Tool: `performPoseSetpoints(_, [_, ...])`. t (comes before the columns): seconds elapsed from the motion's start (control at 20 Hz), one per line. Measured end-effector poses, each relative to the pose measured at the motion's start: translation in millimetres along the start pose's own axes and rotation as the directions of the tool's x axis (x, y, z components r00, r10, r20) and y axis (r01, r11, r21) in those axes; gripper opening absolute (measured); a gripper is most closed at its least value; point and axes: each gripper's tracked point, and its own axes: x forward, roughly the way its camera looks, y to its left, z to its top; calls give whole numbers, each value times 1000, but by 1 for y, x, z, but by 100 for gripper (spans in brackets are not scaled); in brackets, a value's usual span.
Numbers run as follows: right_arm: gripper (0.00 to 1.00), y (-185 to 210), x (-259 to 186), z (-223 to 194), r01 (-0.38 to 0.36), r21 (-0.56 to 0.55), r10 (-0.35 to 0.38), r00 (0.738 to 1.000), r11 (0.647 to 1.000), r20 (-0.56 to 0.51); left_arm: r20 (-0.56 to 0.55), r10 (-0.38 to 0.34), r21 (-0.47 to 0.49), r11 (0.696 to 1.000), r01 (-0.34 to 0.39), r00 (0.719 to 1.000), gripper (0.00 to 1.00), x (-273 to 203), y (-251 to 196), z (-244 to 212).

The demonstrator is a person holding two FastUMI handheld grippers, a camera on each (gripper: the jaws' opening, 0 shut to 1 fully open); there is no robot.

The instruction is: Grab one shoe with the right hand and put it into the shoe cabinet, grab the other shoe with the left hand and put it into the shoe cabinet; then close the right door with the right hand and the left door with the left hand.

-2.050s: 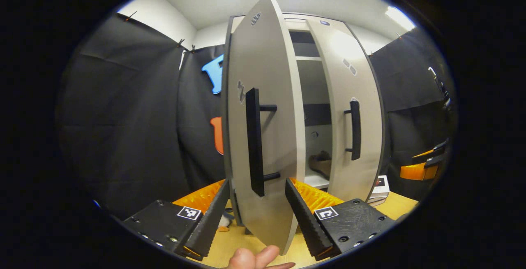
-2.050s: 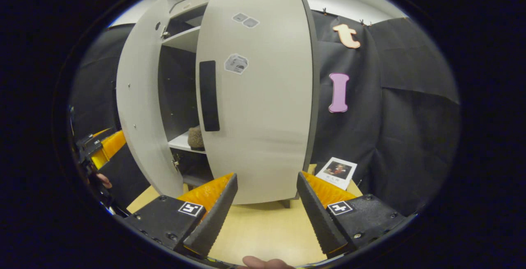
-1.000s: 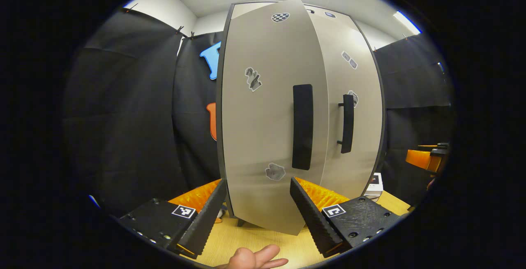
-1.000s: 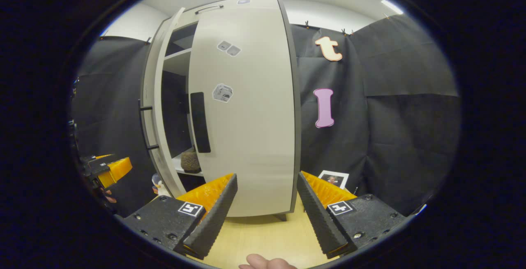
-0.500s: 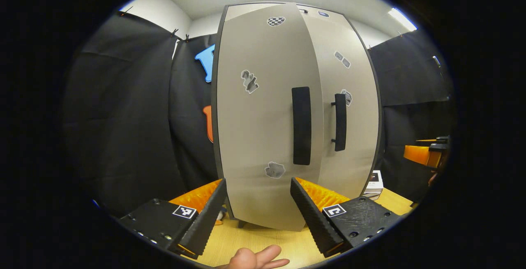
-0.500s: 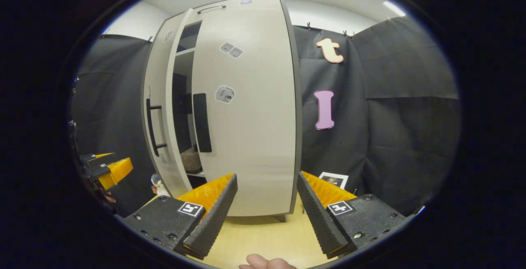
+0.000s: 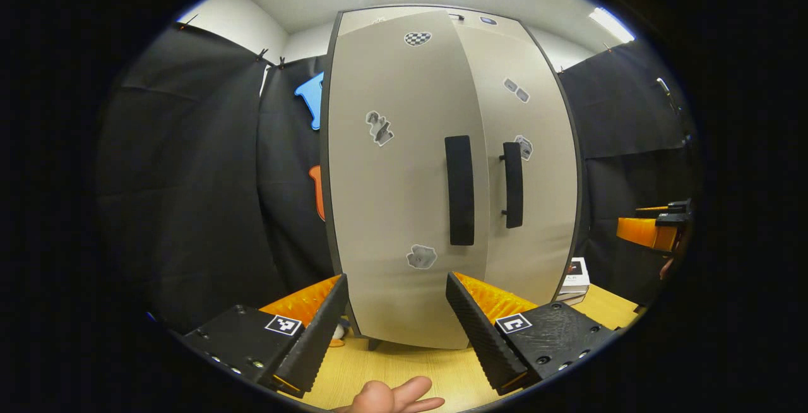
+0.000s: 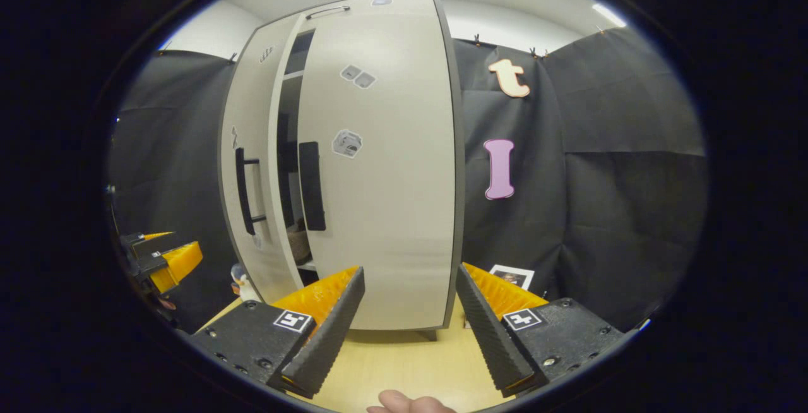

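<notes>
Left door (image 7: 391, 179) of the shoe cabinet (image 8: 379, 167) sits dead ahead of my left gripper (image 7: 396, 321), a narrow gap from shut, vertical handle (image 7: 459, 190) at its right edge; both grippers wide open, empty, right gripper (image 8: 409, 324) farther.

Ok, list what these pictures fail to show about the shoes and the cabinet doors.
- Shoes: in the right gripper view a brown shape shows through the gap, hidden mostly by the right door; one shoe or two, unclear.
- Left door: the left gripper view cannot tell whether it is fully shut.
- Stickers: too small to read.
</notes>
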Motion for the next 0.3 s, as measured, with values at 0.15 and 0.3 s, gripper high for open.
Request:
performPoseSetpoints(0.15, [95, 0, 0, 0, -1, -6, 1, 1000, 1000, 2, 8, -2, 8, 1000, 2, 1000, 95, -3, -3, 2])
performPoseSetpoints(0.3, [92, 1, 1, -1, -2, -9, 2, 1000, 1000, 2, 6, 1, -2, 1000, -1, 1000, 95, -4, -1, 2])
